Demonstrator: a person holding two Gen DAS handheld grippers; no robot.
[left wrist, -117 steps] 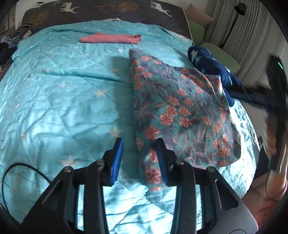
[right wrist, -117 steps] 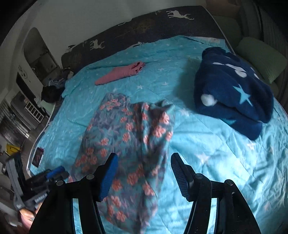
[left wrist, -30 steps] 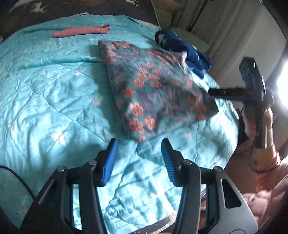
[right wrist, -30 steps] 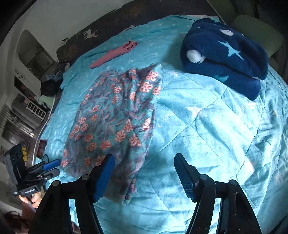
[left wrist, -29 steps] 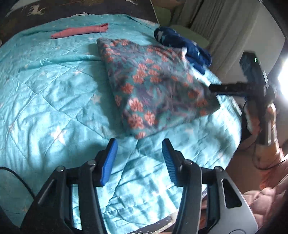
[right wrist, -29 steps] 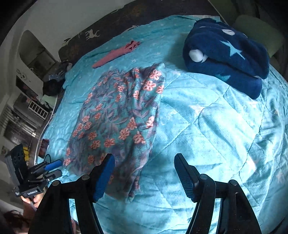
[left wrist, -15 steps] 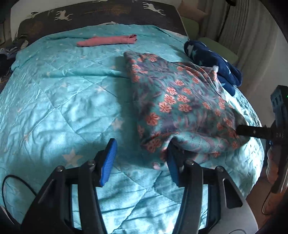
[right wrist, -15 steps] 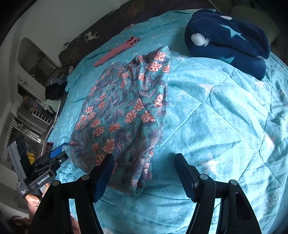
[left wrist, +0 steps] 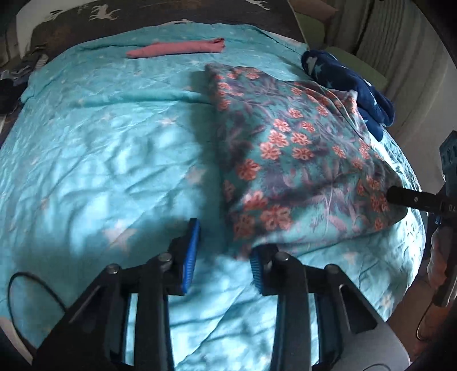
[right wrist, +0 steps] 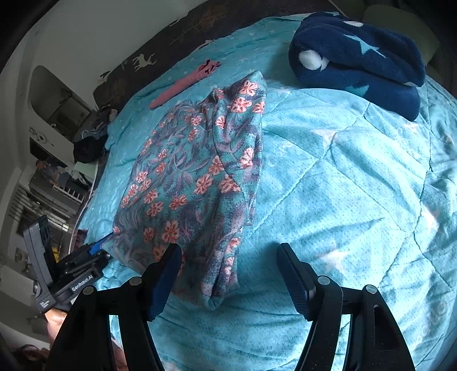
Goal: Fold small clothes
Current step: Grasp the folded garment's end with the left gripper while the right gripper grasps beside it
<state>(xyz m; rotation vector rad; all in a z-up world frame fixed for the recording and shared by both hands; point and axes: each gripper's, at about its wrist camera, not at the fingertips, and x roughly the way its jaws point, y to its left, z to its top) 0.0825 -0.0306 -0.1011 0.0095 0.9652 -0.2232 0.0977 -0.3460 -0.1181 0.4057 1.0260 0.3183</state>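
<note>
A teal floral garment with pink flowers lies spread on the turquoise quilt. My left gripper is open, its jaws at the garment's near corner; the cloth edge drapes over the right finger. In the right wrist view the garment runs away from me. My right gripper is open wide over its near hem, the left finger touching the cloth. The left gripper also shows in the right wrist view at the garment's left corner.
A rolled pink garment lies at the far side of the bed. A dark blue starred fleece sits at the far right. A dark deer-print headboard lies behind. The bed edge drops off on the right.
My left gripper has moved in to the garment's near corner, and the cloth now covers its right fingertip. My right gripper has come lower and closer to the near hem.
</note>
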